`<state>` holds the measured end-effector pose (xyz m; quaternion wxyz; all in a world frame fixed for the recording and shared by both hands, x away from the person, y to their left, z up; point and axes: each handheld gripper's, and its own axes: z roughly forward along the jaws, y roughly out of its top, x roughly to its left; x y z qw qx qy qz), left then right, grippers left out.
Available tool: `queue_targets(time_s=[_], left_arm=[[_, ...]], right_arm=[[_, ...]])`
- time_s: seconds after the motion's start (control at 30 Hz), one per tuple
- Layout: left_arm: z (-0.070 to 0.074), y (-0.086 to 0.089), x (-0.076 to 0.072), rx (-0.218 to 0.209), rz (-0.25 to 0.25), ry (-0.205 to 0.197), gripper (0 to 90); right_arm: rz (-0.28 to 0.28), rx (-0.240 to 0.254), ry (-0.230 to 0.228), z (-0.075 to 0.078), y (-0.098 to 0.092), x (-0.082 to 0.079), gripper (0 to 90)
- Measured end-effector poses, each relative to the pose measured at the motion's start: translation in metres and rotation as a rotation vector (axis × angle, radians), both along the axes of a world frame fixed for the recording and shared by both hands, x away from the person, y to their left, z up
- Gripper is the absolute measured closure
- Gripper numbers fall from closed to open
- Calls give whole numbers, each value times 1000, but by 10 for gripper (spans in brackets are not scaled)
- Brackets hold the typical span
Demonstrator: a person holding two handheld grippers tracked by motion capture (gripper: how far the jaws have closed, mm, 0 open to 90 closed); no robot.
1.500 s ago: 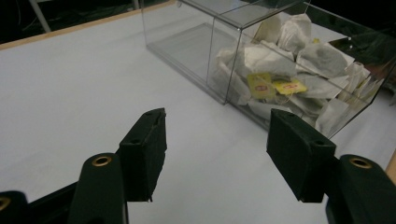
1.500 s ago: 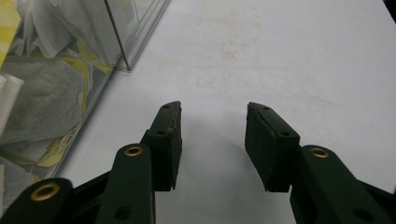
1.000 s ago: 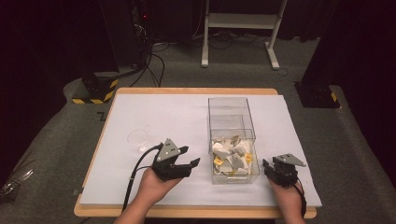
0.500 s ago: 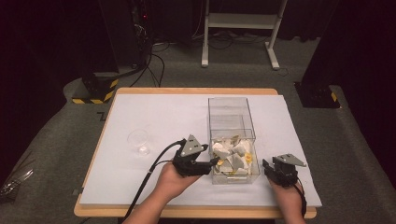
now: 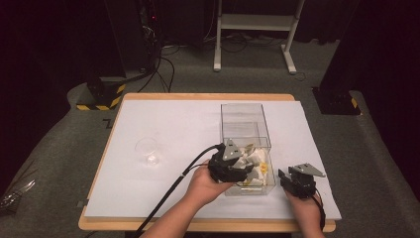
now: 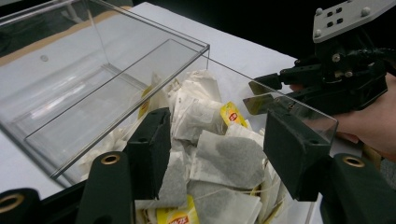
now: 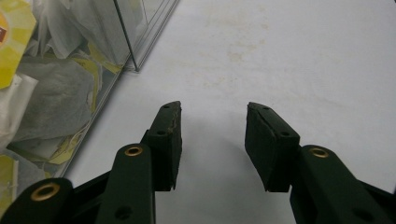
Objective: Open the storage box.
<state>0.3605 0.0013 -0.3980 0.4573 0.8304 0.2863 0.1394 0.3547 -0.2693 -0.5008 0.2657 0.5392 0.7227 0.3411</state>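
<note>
A clear plastic box (image 5: 245,121) stands on the white table (image 5: 173,124), and its near end is heaped with tea bags (image 5: 255,161), white with yellow tags. My left gripper (image 5: 241,170) hangs over that near end. In the left gripper view its jaws stand open just above the tea bags (image 6: 229,158), nothing between them, with the box rim (image 6: 140,70) beyond. My right gripper (image 5: 286,177) rests on the table just right of the box. It is open over bare white table (image 7: 280,56), with the box wall (image 7: 126,42) at its left.
A small clear glass cup (image 5: 148,151) stands on the left part of the table. The far half of the box holds nothing. In the left gripper view the right gripper (image 6: 336,79) sits close behind the box corner. Cables and a stand leg lie on the floor beyond.
My left gripper has moved right from the open table to the box and now hangs over the tea bags. The right gripper has stayed put.
</note>
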Motion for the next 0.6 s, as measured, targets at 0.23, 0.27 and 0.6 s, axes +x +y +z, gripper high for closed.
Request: queue_targets(time_s=[0.23,0.27,0.6], left_arm=[[-6,-17,10,44,-18,39,439],[-7,-19,11,46,-21,47,452],[-13,-33,18,98,-17,78,515]], right_arm=[[-1,4,0,0,0,-1,562],[-1,5,0,0,0,-1,562],[6,5,-4,0,-1,-1,562]])
